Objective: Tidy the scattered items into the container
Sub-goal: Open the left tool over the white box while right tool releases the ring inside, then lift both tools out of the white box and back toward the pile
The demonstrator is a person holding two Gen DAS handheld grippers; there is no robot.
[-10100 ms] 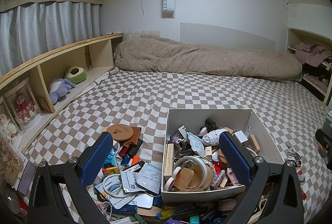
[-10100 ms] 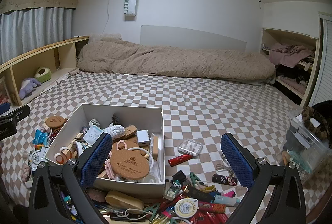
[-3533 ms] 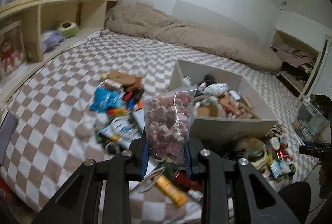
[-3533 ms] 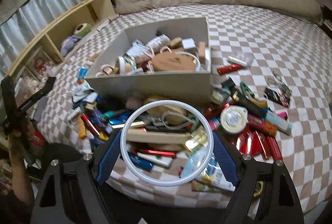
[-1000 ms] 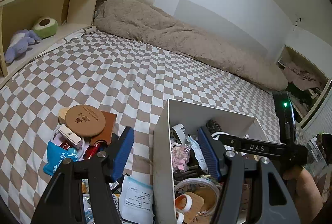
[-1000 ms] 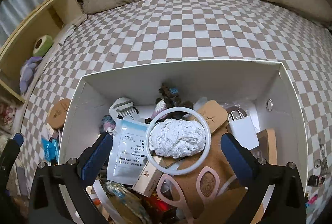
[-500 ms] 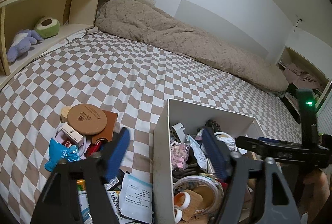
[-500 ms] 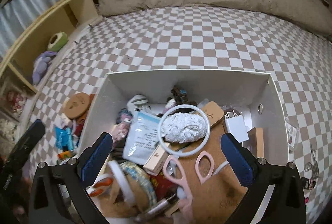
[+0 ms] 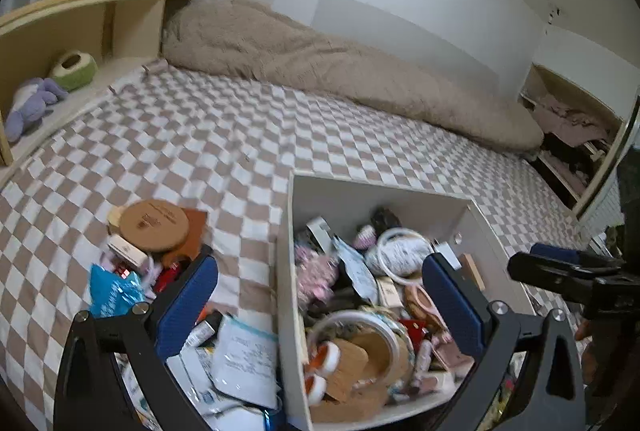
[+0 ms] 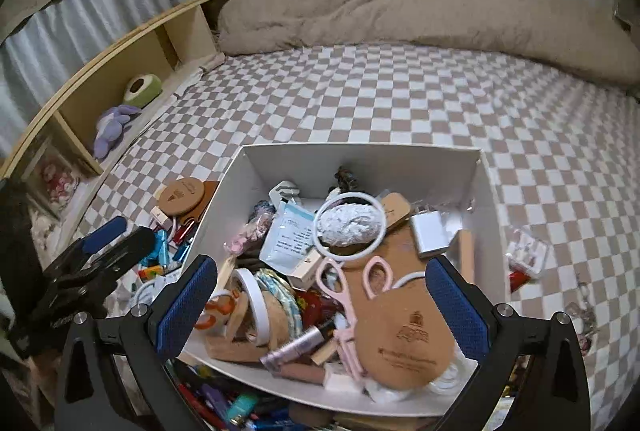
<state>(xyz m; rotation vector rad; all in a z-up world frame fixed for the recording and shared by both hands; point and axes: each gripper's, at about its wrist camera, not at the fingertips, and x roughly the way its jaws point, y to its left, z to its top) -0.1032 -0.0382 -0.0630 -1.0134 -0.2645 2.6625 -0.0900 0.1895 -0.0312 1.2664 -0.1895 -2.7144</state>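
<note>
Both tools (image 9: pixel 320 305) (image 10: pixel 322 301) gape empty, the left widening, over the blurred, overfilled container (image 10: pixel 360 161).

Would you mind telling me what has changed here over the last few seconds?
The clear bag of pink pieces left the left tongs, and the white plastic ring left the right tongs; both now lie in the white box. Both tongs are empty, the left opening. The round cork coaster stayed outside.
</note>
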